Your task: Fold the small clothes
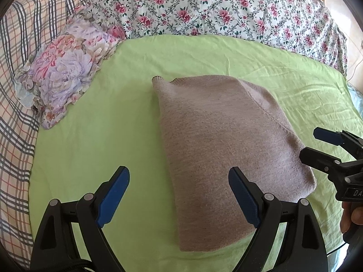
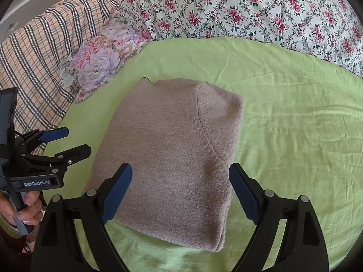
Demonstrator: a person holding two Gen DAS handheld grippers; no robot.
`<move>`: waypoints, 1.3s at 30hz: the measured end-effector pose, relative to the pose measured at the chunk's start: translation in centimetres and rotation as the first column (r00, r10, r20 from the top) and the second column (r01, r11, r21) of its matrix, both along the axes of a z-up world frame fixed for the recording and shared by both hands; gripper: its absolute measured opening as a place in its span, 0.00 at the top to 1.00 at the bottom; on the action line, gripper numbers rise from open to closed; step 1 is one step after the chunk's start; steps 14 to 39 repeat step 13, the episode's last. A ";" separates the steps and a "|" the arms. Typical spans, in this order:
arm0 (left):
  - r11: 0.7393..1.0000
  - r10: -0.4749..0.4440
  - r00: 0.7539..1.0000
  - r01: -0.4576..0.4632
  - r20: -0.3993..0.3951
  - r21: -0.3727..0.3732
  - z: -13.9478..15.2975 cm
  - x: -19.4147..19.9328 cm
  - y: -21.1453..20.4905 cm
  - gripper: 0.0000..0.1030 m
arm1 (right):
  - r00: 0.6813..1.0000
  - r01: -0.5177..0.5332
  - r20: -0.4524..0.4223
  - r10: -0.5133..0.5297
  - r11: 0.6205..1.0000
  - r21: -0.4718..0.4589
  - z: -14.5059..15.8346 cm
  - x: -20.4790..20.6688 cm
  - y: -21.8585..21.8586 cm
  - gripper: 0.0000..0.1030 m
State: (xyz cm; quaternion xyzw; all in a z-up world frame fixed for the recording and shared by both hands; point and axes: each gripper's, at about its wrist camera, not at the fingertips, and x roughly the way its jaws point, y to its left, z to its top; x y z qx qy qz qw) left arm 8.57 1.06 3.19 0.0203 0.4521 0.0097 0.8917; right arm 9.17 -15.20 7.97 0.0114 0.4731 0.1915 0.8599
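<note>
both tools (image 1: 179, 195) (image 2: 180, 192) agape over folded sweater (image 2: 172, 158)

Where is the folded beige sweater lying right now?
The folded beige sweater lies flat on the green sheet, just ahead of both open hand-held grippers; in both wrist views the floral pillow sits beyond it to the left.

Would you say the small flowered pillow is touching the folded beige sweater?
Apart. The right wrist view shows a strip of bare green sheet between the flowered pillow and the sweater.
</note>
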 end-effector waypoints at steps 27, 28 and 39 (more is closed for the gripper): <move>1.000 0.010 1.000 -0.010 -0.017 -0.008 -0.5 -0.1 -0.1 0.13 | 1.000 0.002 -0.013 -0.002 1.000 0.011 -0.5 0.0 0.4 0.15; 1.000 0.010 1.000 -0.010 -0.017 -0.008 -0.5 -0.1 -0.1 0.13 | 1.000 0.002 -0.013 -0.002 1.000 0.011 -0.5 0.0 0.4 0.15; 1.000 0.010 1.000 -0.010 -0.017 -0.008 -0.5 -0.1 -0.1 0.13 | 1.000 0.002 -0.013 -0.002 1.000 0.011 -0.5 0.0 0.4 0.15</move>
